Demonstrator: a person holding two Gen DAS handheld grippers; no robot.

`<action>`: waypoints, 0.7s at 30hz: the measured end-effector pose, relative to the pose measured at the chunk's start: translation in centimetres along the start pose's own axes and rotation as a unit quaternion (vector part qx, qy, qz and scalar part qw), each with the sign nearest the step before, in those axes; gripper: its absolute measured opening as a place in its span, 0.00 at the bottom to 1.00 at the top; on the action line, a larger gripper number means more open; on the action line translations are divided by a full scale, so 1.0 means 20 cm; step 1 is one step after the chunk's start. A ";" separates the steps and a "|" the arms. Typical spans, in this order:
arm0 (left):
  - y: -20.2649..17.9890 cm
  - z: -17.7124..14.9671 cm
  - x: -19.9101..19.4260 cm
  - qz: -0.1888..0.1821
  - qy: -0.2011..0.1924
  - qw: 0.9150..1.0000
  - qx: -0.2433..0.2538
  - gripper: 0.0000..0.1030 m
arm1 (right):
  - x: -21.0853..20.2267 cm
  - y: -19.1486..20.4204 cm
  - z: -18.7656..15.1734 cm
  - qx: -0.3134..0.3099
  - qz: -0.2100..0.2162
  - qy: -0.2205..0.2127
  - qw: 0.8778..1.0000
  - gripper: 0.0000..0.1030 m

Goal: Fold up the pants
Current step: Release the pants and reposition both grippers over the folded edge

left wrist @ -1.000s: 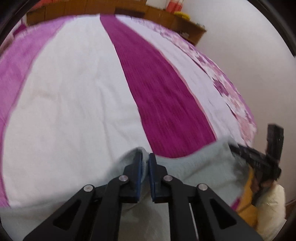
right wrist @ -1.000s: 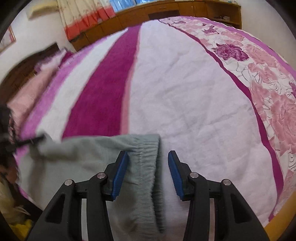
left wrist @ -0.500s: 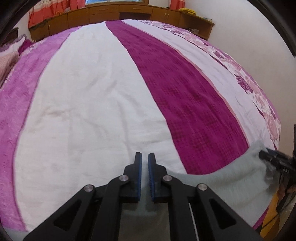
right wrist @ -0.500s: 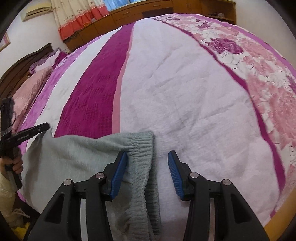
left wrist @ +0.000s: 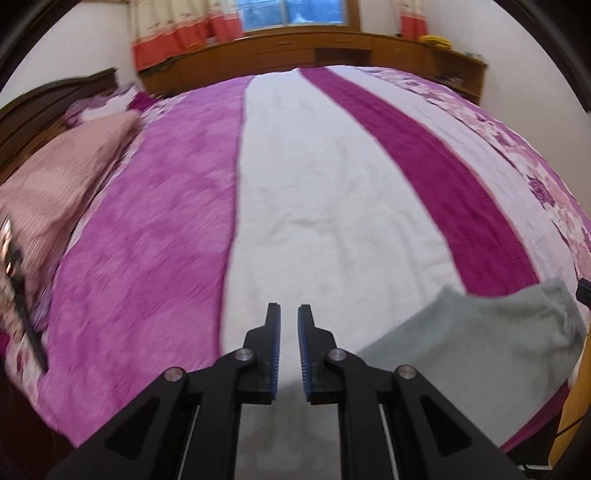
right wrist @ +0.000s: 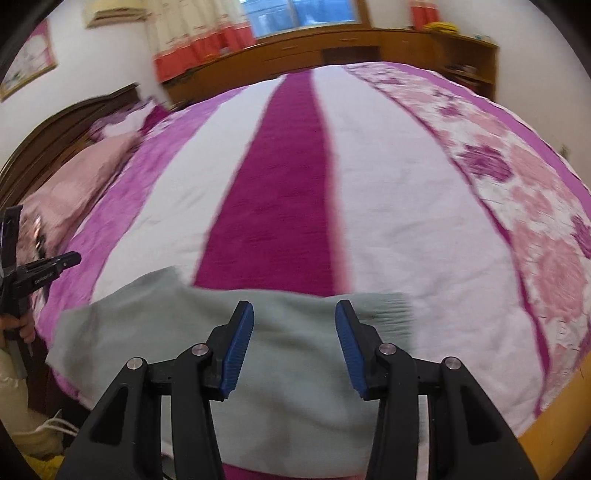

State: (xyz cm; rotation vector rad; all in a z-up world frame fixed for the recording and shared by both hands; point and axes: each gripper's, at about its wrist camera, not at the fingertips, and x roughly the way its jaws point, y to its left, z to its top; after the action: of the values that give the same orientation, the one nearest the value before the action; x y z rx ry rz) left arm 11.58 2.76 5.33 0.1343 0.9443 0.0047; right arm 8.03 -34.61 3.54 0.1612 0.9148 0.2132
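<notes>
In the left wrist view, the left claw (left wrist: 288,314) sits lowest in the frame, its blue-padded fingers (left wrist: 275,354) a narrow gap apart and opening, with nothing between them; only the white band of the bedspread (left wrist: 325,206) shows in the gap. To its right, the grey-green pants (left wrist: 480,332) lie flat at the near edge of the bed, stretching toward the right rim of the picture, where a dark bit of the other tool pokes in.

In the right wrist view, the right claw (right wrist: 294,312) hovers above the same pants (right wrist: 177,325), its jaws clearly apart and gripping nothing. The cloth spreads under and past both pads, with the ribbed elastic waistband (right wrist: 391,314) just beyond the right pad. At the far left edge, the left claw (right wrist: 70,259) appears side-on, held by a hand (right wrist: 22,328) above a pale sleeve (right wrist: 14,398); it is apart from the pants' left corner.

Beyond the pants, the bedspread runs away in stripes: white, deep magenta, lighter purple, and a pink floral border (right wrist: 517,192) on the right. Farther left lies a pink pillow (left wrist: 55,177) against a dark wooden headboard (right wrist: 66,122). At the back stand a low wooden cabinet (left wrist: 332,48), red-hemmed curtains (left wrist: 177,40) and a window (right wrist: 303,14).
</notes>
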 end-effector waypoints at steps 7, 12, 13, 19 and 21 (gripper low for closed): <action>0.23 -0.33 -0.09 0.019 0.025 0.999 -0.044 0.10 | 0.15 0.35 -0.06 -0.028 0.046 0.039 0.998 0.37; 0.38 -0.54 -0.06 -0.003 0.046 0.994 -0.100 0.10 | 0.29 0.54 -0.09 -0.040 0.057 0.071 0.995 0.37; 0.40 -0.57 -0.05 -0.004 0.050 0.993 -0.105 0.10 | 0.32 0.58 -0.09 -0.041 0.053 0.076 0.995 0.37; 0.49 -0.69 0.05 -0.021 0.068 0.988 -0.137 0.10 | 0.49 0.66 -0.10 -0.034 0.032 0.098 0.994 0.37; 0.51 -0.71 0.06 -0.032 0.067 0.987 -0.144 0.10 | 0.57 0.67 -0.11 -0.032 0.018 0.112 0.993 0.37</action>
State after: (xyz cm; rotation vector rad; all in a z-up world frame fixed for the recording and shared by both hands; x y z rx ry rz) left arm 1.45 14.57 -2.71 -0.1661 1.0719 0.0927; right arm 11.43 -18.80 -3.44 0.0955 1.1280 0.2981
